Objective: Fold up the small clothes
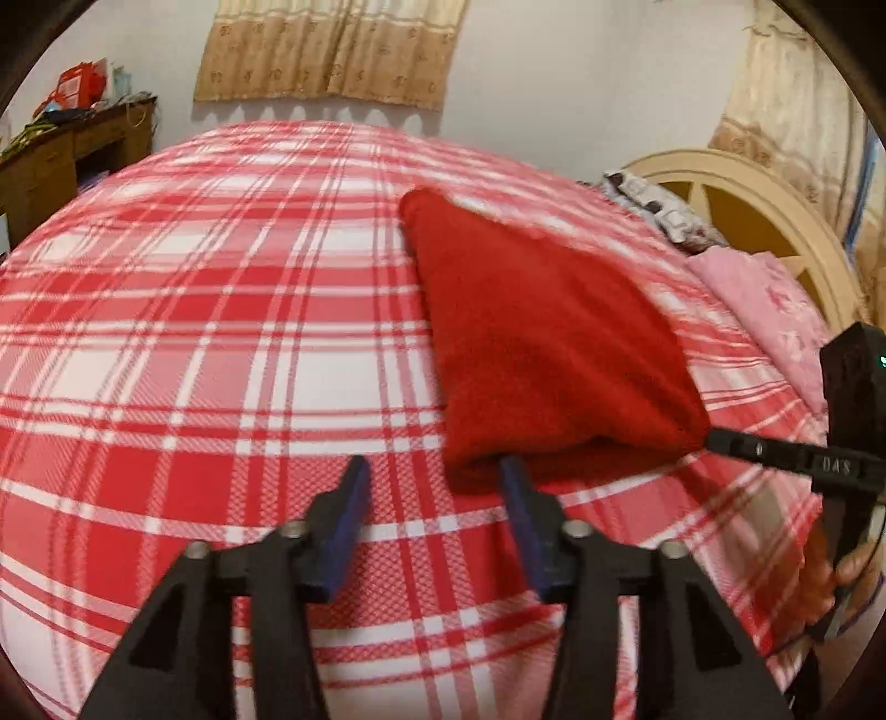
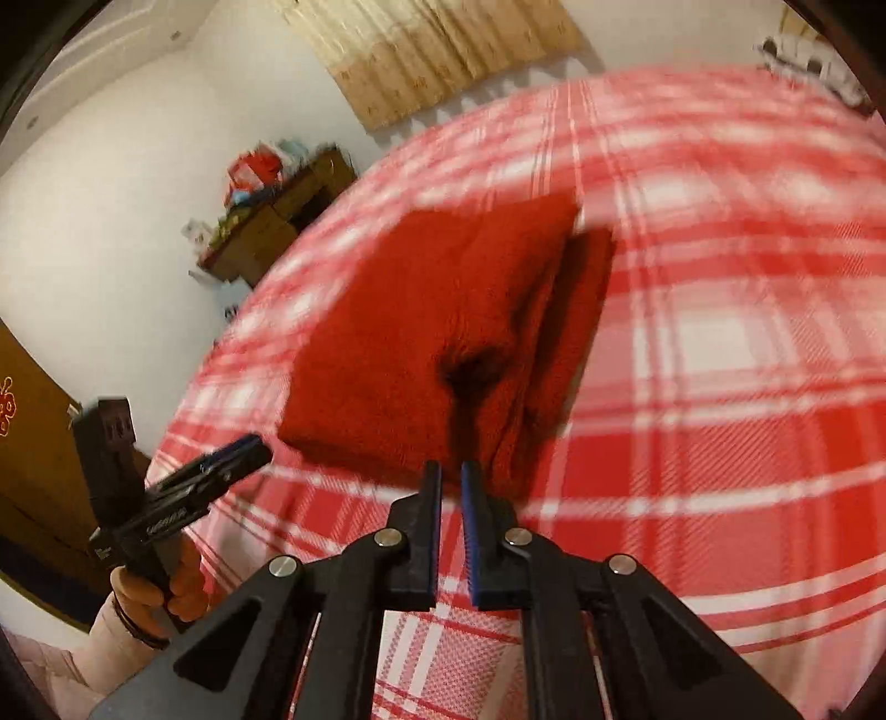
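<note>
Left tool (image 1: pixel 434 476) spread wide over the bed (image 1: pixel 194 332), gripping nothing, its right finger (image 1: pixel 512 482) touching the near edge of the red cloth (image 1: pixel 542 343). The cloth lies folded on the plaid sheet, toward the headboard (image 1: pixel 764 216) side, layered edges showing from the right wrist view. Right tool (image 2: pixel 451 482) sits just before the cloth's near edge, fingers nearly together with a thin gap, nothing visible between them. A counter (image 1: pixel 61 155) stands far left by the wall.

We see a plain red cloth (image 1: pixel 554 343) on our red-and-white plaid bedsheet (image 1: pixel 194 332), beige patterned curtain (image 1: pixel 332 50), pink pillow (image 1: pixel 769 299).
</note>
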`<state>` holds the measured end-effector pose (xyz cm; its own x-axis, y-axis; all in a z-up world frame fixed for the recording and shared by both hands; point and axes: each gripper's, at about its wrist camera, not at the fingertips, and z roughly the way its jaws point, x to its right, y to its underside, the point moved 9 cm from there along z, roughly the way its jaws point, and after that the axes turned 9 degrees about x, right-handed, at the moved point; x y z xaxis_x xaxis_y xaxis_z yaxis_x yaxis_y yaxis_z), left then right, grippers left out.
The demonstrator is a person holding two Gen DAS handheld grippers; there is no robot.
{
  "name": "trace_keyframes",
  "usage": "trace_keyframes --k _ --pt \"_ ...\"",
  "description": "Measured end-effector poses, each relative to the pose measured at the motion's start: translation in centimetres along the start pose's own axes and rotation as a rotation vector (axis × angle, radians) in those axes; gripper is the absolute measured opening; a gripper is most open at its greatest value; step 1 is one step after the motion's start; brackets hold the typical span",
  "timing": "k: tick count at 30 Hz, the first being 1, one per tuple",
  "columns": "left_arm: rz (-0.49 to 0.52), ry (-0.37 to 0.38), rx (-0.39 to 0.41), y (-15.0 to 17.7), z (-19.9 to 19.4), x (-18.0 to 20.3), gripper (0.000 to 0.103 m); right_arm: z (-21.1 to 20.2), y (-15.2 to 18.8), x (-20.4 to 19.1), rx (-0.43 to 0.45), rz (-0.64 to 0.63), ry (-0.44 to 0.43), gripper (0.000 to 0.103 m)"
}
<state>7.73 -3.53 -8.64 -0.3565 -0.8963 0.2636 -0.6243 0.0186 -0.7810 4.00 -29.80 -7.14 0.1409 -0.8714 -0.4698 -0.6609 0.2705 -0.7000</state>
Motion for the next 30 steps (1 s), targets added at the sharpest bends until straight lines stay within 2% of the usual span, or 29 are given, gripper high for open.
trace_keyframes --k 3,6,8,9,11,13,14,15,18,22,25,27,28,30 --pt "0.014 0.004 0.059 -2.6 -0.5 0.3 0.065 -1.0 -3.5 -0.4 0.095 -0.062 0.051 0.007" --pt "0.055 -0.042 0.104 -5.9 1.0 1.1 0.065 1.0 -5.5 -2.0 0.105 -0.119 0.062 0.007" --pt "0.069 -0.077 0.110 -7.1 3.0 1.5 0.065 3.0 -5.9 -3.2 0.084 -0.131 0.031 0.007" --pt "0.073 -0.094 0.103 -7.4 4.2 1.5 0.065 4.3 -5.7 -3.6 0.070 -0.151 0.046 0.007" --pt "0.077 -0.145 0.061 -6.9 6.4 1.2 0.065 6.4 -4.6 -3.6 0.032 -0.217 0.103 0.007" --pt "0.070 -0.136 0.011 -5.0 7.5 1.2 0.065 7.9 -2.7 -2.6 -0.031 -0.244 0.125 0.007" --pt "0.078 -0.124 0.006 -4.1 7.6 1.4 0.066 7.8 -1.6 -1.8 -0.027 -0.257 0.104 0.007" --pt "0.091 -0.121 0.005 -3.3 7.4 1.6 0.068 7.2 -1.4 -1.5 0.012 -0.268 0.080 0.007" --pt "0.150 -0.155 0.013 -1.4 6.8 1.5 0.085 5.7 -1.7 0.7 0.030 -0.183 0.072 0.006" --pt "0.056 -0.125 -0.032 -0.9 6.7 0.2 0.097 5.5 -2.1 2.5 0.024 -0.010 -0.001 0.006" --pt "0.020 -0.112 -0.050 -1.1 6.1 -0.1 0.098 4.6 -2.6 2.4 0.036 0.055 -0.020 0.007" --pt "0.032 -0.110 -0.037 -1.8 5.0 0.0 0.096 3.5 -3.5 2.5 0.079 0.079 0.007 0.008" --pt "0.039 -0.104 -0.027 -2.2 4.6 0.2 0.096 3.1 -4.1 2.6 0.101 0.088 0.022 0.012" --pt "0.053 -0.099 0.010 -3.8 3.9 0.5 0.096 2.5 -5.7 2.9 0.152 0.110 0.044 0.037"
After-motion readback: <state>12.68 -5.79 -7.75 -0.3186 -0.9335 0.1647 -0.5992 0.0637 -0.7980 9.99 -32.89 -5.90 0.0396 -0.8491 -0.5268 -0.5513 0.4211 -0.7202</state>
